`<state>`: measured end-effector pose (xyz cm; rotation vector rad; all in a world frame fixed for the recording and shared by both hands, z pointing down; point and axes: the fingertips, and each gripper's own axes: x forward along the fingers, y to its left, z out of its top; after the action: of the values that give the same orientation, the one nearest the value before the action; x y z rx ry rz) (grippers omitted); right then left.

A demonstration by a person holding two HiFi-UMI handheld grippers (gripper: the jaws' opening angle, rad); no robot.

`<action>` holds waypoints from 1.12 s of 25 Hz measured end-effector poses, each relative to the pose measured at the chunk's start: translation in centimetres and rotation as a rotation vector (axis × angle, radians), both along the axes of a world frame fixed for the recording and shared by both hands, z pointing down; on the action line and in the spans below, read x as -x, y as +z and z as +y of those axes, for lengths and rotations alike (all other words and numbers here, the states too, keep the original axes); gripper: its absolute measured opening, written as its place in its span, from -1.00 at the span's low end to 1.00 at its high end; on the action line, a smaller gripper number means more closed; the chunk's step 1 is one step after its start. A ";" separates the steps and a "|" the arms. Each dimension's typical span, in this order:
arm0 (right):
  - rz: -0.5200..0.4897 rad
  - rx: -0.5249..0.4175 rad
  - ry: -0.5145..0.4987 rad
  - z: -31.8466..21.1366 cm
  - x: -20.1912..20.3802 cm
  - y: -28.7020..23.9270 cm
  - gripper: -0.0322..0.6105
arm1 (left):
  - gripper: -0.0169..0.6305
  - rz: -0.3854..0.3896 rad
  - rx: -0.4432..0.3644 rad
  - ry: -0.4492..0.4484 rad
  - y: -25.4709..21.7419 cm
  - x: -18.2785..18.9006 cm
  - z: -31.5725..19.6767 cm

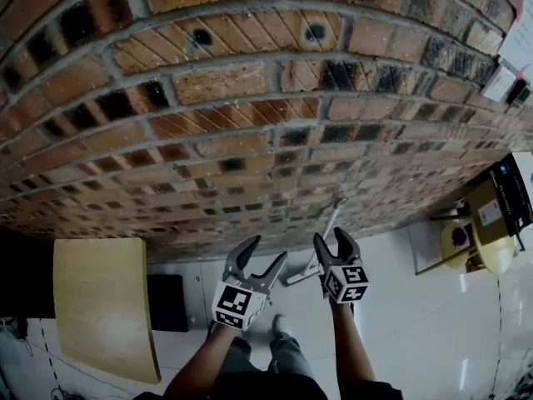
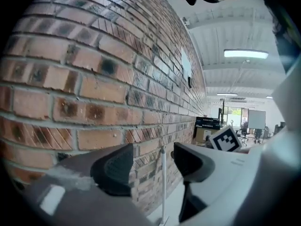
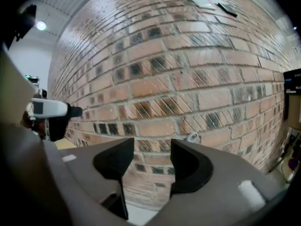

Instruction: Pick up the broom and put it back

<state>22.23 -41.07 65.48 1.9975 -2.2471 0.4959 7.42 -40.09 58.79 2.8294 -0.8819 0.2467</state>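
Head view: left gripper (image 1: 268, 250), right gripper (image 1: 331, 236) agape, empty; slim broom (image 1: 333, 219) against rough brick wall (image 1: 250, 98).

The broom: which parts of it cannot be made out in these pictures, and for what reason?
- Head view: the broom leans on the brick wall, but it is small and dim, so the shape of its lower end cannot be told.
- Left gripper view: the handle is cut off by the bottom edge, so no head shows.
- Right gripper view: only the handle's top end shows; the right gripper hides the rest.
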 end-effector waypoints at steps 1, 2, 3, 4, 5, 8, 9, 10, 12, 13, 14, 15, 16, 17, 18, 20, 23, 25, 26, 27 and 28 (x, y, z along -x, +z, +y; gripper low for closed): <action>0.003 -0.026 -0.005 0.4 1.1 -1.7 -0.16 | -0.11 0.011 -0.013 -0.013 -1.1 1.1 0.1; 0.008 -0.052 -0.011 0.8 2.2 -3.4 -0.15 | -0.11 0.023 -0.024 -0.028 -2.1 2.2 0.2; 0.016 -0.077 -0.016 1.2 3.3 -5.1 -0.14 | -0.11 0.037 -0.037 -0.043 -3.2 3.4 0.3; 0.025 -0.103 -0.022 1.6 4.5 -6.8 -0.13 | -0.11 0.047 -0.050 -0.059 -4.2 4.6 0.4; 0.031 -0.129 -0.027 2.1 5.7 -8.5 -0.13 | -0.10 0.054 -0.064 -0.075 -5.2 6.0 0.5; 0.035 -0.198 -0.047 3.6 9.6 -12.7 -0.11 | -0.10 0.079 -0.100 -0.121 -8.0 9.9 1.0; 0.037 -0.217 -0.053 4.1 10.8 -13.9 -0.10 | -0.10 0.094 -0.113 -0.133 -9.1 11.2 1.2; 0.039 -0.236 -0.058 4.5 12.0 -15.0 -0.09 | -0.11 0.112 -0.128 -0.144 -10.2 12.4 1.5; 0.043 -0.272 -0.064 5.1 14.2 -16.9 -0.06 | -0.11 0.145 -0.164 -0.163 -12.2 14.7 2.2; 0.044 -0.289 -0.066 5.3 15.4 -17.8 -0.04 | -0.11 0.153 -0.183 -0.175 -13.0 15.9 2.5; 0.044 -0.304 -0.067 5.5 16.5 -18.6 -0.02 | -0.11 0.156 -0.202 -0.191 -13.7 17.1 2.9; 0.044 -0.318 -0.068 5.9 17.7 -19.3 0.00 | -0.11 0.150 -0.222 -0.212 -14.2 18.3 3.3; 0.046 -0.329 -0.069 6.2 18.8 -19.9 0.03 | -0.11 0.137 -0.247 -0.238 -14.7 19.5 3.7; 0.048 -0.340 -0.071 6.6 19.9 -20.4 0.05 | -0.11 0.121 -0.272 -0.268 -15.1 20.7 4.0; 0.054 -0.348 -0.075 7.0 20.9 -20.9 0.07 | -0.11 0.105 -0.290 -0.299 -15.3 21.9 4.2; 0.069 -0.357 -0.084 7.6 22.6 -21.6 0.10 | -0.11 0.079 -0.298 -0.343 -15.4 24.1 4.7; 0.082 -0.368 -0.098 8.8 24.5 -22.2 0.11 | -0.11 0.086 -0.277 -0.385 -15.0 26.5 5.6; 0.083 -0.377 -0.106 9.8 25.1 -22.5 0.12 | -0.11 0.104 -0.258 -0.401 -14.8 27.3 6.3; 0.083 -0.383 -0.111 10.3 25.3 -22.7 0.12 | -0.11 0.108 -0.251 -0.407 -14.7 27.3 6.8; 0.083 -0.391 -0.121 10.7 25.4 -23.0 0.12 | -0.11 0.106 -0.249 -0.414 -14.6 27.3 7.3; 0.088 -0.400 -0.134 11.2 25.5 -23.2 0.12 | -0.11 0.100 -0.250 -0.422 -14.6 27.1 7.9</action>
<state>-3.31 -29.89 42.30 1.9583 -2.5594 -0.0626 -19.68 -32.20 44.20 2.7441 -1.5447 -0.0662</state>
